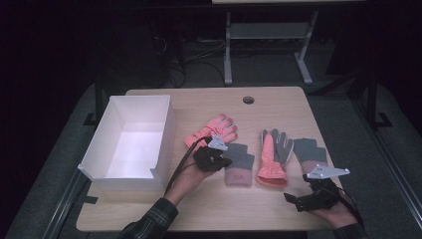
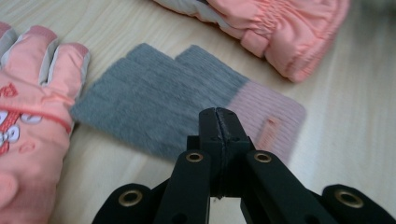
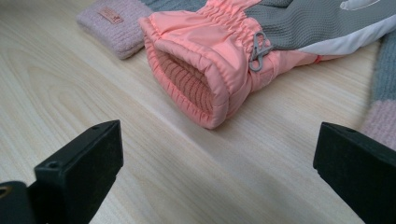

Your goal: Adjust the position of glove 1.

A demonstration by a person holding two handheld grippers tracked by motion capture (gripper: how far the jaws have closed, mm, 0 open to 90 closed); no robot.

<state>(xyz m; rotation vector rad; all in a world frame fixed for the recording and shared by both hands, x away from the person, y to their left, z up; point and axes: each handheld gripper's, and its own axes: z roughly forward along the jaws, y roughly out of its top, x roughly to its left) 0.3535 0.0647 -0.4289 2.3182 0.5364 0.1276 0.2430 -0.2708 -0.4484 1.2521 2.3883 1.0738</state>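
1. Glove-gathering is what appears to be going on: four gloves are lying in a row on the table (image 1: 224,209), with an open white box (image 1: 99,144) standing at its left side, likely where they are meant to go.
2. The left gripper (image 2: 218,116) is sitting clenched, its two black jaws pressed flush together. No fabric is showing between them, so it is probably holding nothing.
3. The grey knit glove (image 2: 154,107) is lying flat right under and just beyond those closed tips, its pink cuff pointing toward the person. A pink ski glove (image 2: 28,116) is resting just beside it, on the box side, with its fingers overlapping the knit edge.
4. The right gripper (image 3: 219,144) is waiting released, jaws spread wide, low over the table. The second ski glove (image 3: 210,60) is lying near it and a little ahead, open cuff facing the jaws and not yet between them. A second knit glove (image 1: 308,152) is lying beside that one, on the side away from the box.
5. Judging from this, the left side is calling for a fresh grasp: opening the jaws, dropping onto the knit glove or its ski neighbour, pinching a fold, then carrying it across to the box.
6. Limp fabric is the likely snag here, since a shallow pinch could be slipping off.
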